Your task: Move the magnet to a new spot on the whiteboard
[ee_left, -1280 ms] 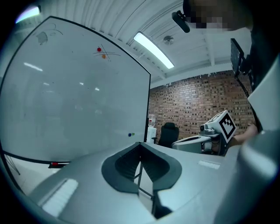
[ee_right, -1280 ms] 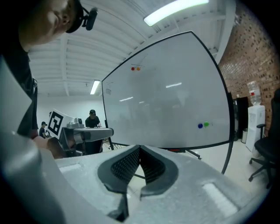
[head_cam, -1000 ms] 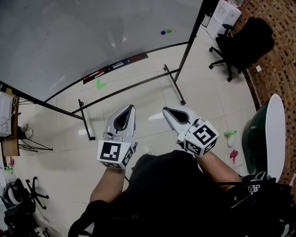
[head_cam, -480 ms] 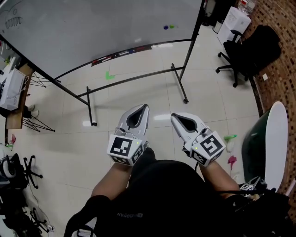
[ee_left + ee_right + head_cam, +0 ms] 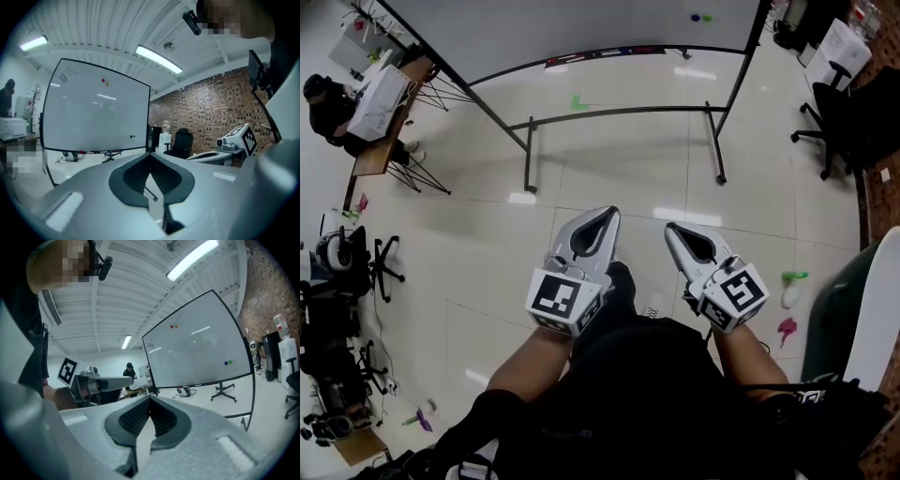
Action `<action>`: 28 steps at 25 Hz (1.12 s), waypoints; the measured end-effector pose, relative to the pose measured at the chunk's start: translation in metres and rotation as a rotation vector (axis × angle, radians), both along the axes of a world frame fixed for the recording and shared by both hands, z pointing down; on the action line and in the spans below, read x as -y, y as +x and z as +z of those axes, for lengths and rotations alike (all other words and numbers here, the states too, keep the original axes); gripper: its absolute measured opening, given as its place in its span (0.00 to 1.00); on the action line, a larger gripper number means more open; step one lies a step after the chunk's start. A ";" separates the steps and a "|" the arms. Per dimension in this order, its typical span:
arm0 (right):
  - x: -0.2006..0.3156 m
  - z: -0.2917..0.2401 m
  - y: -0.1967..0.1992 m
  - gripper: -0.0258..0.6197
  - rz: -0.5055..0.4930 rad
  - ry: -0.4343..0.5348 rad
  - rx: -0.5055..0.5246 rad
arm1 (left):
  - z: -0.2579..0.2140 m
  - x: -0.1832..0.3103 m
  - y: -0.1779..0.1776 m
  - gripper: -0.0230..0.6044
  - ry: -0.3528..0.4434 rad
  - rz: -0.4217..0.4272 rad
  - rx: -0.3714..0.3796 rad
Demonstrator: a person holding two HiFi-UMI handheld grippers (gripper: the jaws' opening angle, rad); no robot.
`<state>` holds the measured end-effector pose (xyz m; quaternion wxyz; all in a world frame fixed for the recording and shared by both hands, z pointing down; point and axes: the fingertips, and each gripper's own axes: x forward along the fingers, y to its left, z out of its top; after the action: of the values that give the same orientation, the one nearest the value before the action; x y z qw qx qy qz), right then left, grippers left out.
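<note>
Head view: the left hand-held gripper [image 5: 607, 214] is pinched closed with nothing in it, held out in front of the body. The right hand-held gripper [image 5: 673, 229] next to it is the same, closed and empty. Makes sense imo, since both are well apart from the whiteboard [image 5: 581, 23] across the floor, so there's nothing to grab yet. The blue magnet [image 5: 696, 17] and green magnet [image 5: 708, 17] sit side by side low near the board's right edge, with some red dots [image 5: 105, 81] high up. Can't tell which one is meant. Next job is probably walking up and opening one.
</note>
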<state>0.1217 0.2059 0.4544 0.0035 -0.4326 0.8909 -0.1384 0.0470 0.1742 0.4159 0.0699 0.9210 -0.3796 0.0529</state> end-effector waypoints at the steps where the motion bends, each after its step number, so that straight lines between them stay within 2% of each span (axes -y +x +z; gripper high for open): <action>1: -0.006 -0.001 -0.006 0.04 -0.022 0.005 0.003 | -0.003 -0.008 -0.008 0.06 0.000 -0.029 0.003; 6: -0.021 -0.025 -0.037 0.04 -0.101 0.066 -0.005 | -0.021 -0.037 -0.052 0.06 0.034 -0.134 0.008; 11: -0.021 -0.046 -0.067 0.04 -0.125 0.110 -0.012 | -0.031 -0.051 -0.090 0.06 0.054 -0.179 0.000; 16: -0.023 -0.045 -0.111 0.04 -0.114 0.104 -0.021 | -0.030 -0.060 -0.147 0.06 0.056 -0.203 -0.001; 22: -0.036 -0.034 -0.181 0.04 -0.080 0.066 -0.038 | -0.025 -0.062 -0.221 0.06 0.040 -0.184 -0.010; 28: -0.052 -0.025 -0.229 0.04 0.025 0.049 -0.076 | -0.012 -0.055 -0.261 0.06 0.017 -0.067 -0.045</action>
<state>-0.1077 0.2582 0.4291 -0.0180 -0.4482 0.8881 -0.1002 -0.2140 0.2290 0.4043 0.0723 0.9093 -0.4090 0.0264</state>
